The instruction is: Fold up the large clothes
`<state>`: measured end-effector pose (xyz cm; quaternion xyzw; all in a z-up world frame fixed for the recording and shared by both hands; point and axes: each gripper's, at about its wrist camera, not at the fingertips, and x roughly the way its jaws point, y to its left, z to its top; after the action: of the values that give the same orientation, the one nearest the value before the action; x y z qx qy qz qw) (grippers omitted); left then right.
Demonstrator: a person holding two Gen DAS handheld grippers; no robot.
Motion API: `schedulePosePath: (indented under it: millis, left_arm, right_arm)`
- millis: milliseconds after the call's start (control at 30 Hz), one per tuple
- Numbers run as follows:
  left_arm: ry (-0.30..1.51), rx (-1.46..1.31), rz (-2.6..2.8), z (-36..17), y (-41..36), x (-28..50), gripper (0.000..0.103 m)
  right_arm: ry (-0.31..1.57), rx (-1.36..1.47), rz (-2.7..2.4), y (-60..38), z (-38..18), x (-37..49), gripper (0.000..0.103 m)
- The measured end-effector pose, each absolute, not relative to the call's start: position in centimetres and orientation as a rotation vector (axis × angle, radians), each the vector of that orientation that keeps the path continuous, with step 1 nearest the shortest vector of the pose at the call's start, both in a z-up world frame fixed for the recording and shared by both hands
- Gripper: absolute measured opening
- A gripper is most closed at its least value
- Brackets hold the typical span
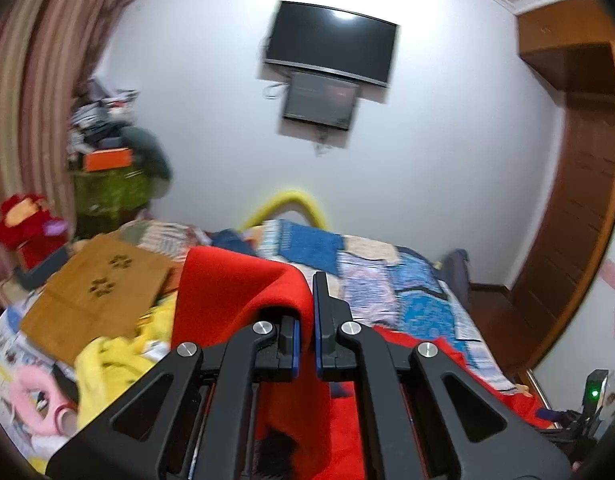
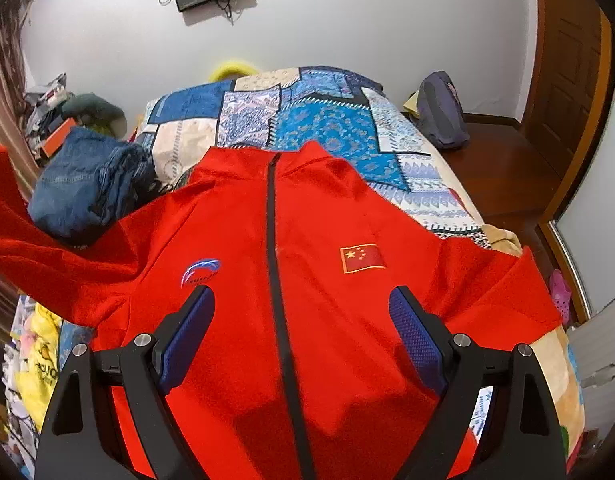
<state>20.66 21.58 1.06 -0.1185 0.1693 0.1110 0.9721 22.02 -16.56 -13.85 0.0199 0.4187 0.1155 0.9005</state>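
Note:
A red zip-up jacket (image 2: pixel 327 220) lies front side up on the bed, with a black zipper down its middle, a flag patch and a blue logo on the chest. My right gripper (image 2: pixel 303 300) hangs open just above the jacket's chest, with nothing between its fingers. The jacket's left sleeve (image 2: pixel 23 216) is lifted off the bed toward the left. In the left wrist view my left gripper (image 1: pixel 311 312) is shut on a fold of that red sleeve (image 1: pixel 235 292), held up above the bed, and the cloth drapes over the left finger.
A blue patchwork bedspread (image 2: pixel 307 128) covers the bed. Folded blue jeans (image 2: pixel 87 188) lie left of the jacket. A wooden board (image 1: pixel 95 292), yellow cloth (image 1: pixel 107 364) and clutter sit to the left. A backpack (image 2: pixel 443 112) and wooden door (image 2: pixel 567 80) are on the right.

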Motion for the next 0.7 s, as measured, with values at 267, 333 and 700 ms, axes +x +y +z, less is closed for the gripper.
schedulePosePath:
  millis: [267,333,700]
  left_arm:
    - [0.422,-0.132,0.041,0.9,11.0,28.6,0.004]
    - [0.45,-0.104,0.01,0.0,8.5,30.4,0.004]
    - [0.761,-0.003,-0.175,-9.9,-4.1,38.2,0.004]
  right_arm:
    - [0.852,0.097,0.215,-19.8,-13.8,22.1,0.087]
    - [0.855,0.117,0.206,-20.7,-14.0,22.2,0.087]
    - [0.885,0.172,0.143,-25.1,-15.4,22.6,0.087]
